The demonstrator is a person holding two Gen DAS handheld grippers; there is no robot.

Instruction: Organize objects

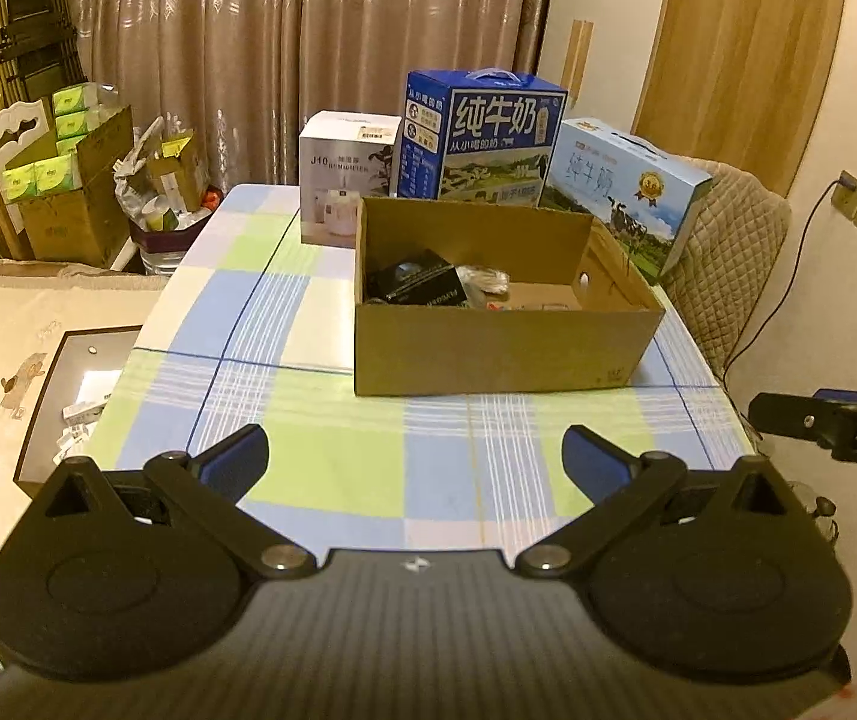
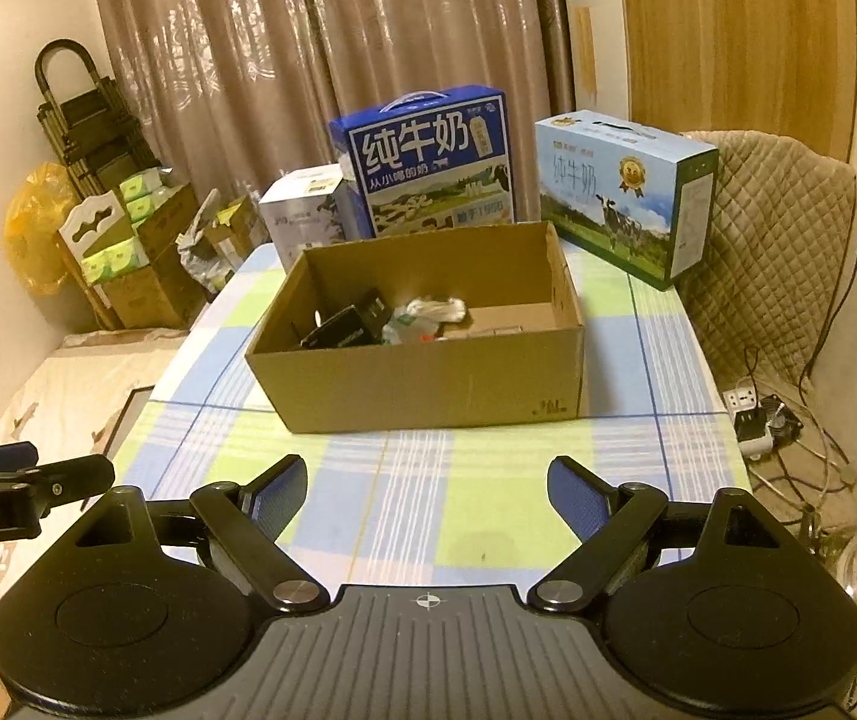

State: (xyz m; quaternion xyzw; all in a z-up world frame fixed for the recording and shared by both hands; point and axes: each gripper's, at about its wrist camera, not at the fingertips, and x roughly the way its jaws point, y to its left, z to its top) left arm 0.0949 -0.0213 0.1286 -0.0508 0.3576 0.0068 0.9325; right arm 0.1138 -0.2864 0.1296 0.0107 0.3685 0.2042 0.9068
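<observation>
Both my claws hang spread and empty over the near edge of the checked worktop [image 1: 320,468]. The box [image 2: 428,372] sits straight ahead, well apart, long axis across my view, holding dark items and a crumpled bag. My right claw [image 2: 428,498] looks slightly nearer than my left claw [image 1: 416,456].

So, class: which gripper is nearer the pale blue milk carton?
Right. The right gripper is short of the pale blue milk carton, slightly to its left; the left gripper is farther to the left.
</observation>
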